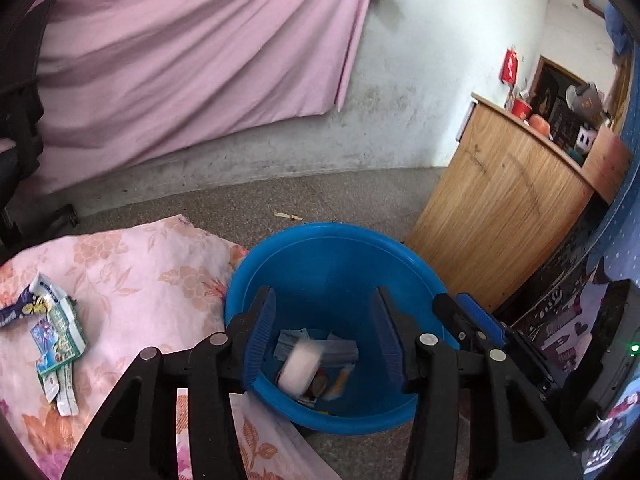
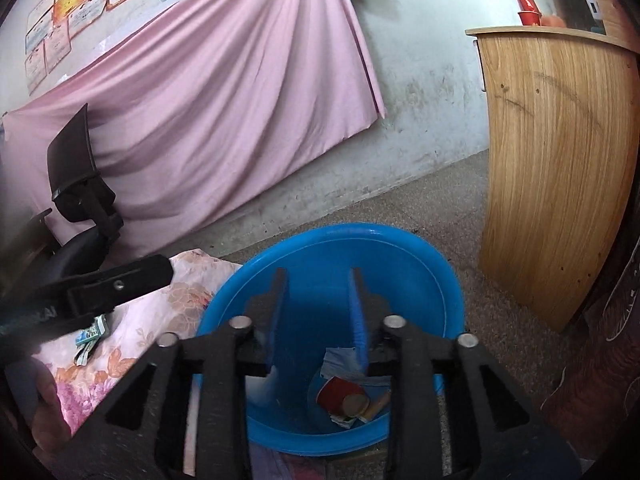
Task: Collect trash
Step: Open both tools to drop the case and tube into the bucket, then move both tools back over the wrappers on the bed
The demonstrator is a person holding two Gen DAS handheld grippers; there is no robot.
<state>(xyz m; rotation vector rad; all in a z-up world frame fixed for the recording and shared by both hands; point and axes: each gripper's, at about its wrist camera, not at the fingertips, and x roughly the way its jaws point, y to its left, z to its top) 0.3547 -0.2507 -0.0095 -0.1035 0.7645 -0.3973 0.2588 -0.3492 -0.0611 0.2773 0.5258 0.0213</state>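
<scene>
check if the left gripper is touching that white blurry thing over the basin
Apart. The left wrist view shows the left gripper open, with blue basin visible on both sides of the white object between the fingers.

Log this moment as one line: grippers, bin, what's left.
left gripper: open, over blue bin | right gripper: open, over bin | pale blurred item: in bin | wrappers: on floral cloth

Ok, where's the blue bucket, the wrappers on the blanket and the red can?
blue bucket point(image 1: 332, 236): left wrist view, far rim.
wrappers point(image 1: 56, 344): left wrist view, green packet.
red can point(image 2: 340, 394): right wrist view, its side.
</scene>
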